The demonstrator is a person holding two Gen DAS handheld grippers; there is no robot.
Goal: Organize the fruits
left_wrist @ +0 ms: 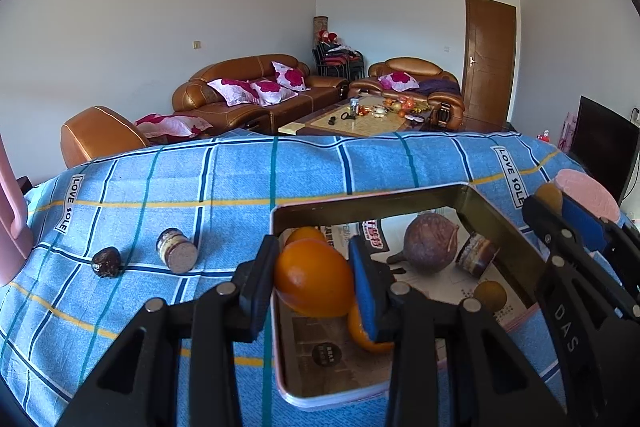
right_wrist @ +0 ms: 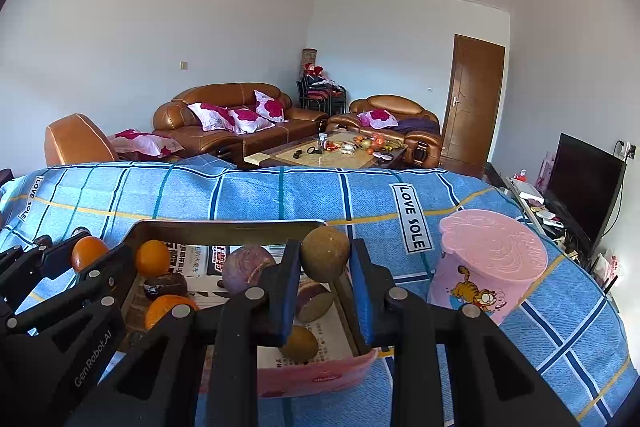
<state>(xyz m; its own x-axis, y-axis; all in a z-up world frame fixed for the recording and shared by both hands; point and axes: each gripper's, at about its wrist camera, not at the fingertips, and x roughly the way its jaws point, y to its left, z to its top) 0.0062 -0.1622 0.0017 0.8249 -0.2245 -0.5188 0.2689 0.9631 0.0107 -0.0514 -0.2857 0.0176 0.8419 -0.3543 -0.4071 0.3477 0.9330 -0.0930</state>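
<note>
My left gripper (left_wrist: 313, 281) is shut on an orange (left_wrist: 308, 291), held just above the near left corner of the open tin box (left_wrist: 360, 198). My right gripper (right_wrist: 325, 267) is shut on a round brown fruit (right_wrist: 325, 247) over the box's right side (right_wrist: 224, 227). Inside the box lie two more oranges (right_wrist: 152, 258), a purple fruit (right_wrist: 248, 269), a dark fruit (right_wrist: 166, 285), a cut brown piece (right_wrist: 314, 301) and another brown fruit (right_wrist: 300, 343). On the cloth left of the box rest a small dark fruit (left_wrist: 106, 262) and a cut cylinder (left_wrist: 178, 251).
A blue checked cloth (left_wrist: 240, 179) covers the table. A pink lidded bin (right_wrist: 492, 263) with a cartoon cat stands right of the box. A pink object (left_wrist: 12, 219) shows at the far left edge. Sofas and a coffee table (left_wrist: 352, 123) lie beyond.
</note>
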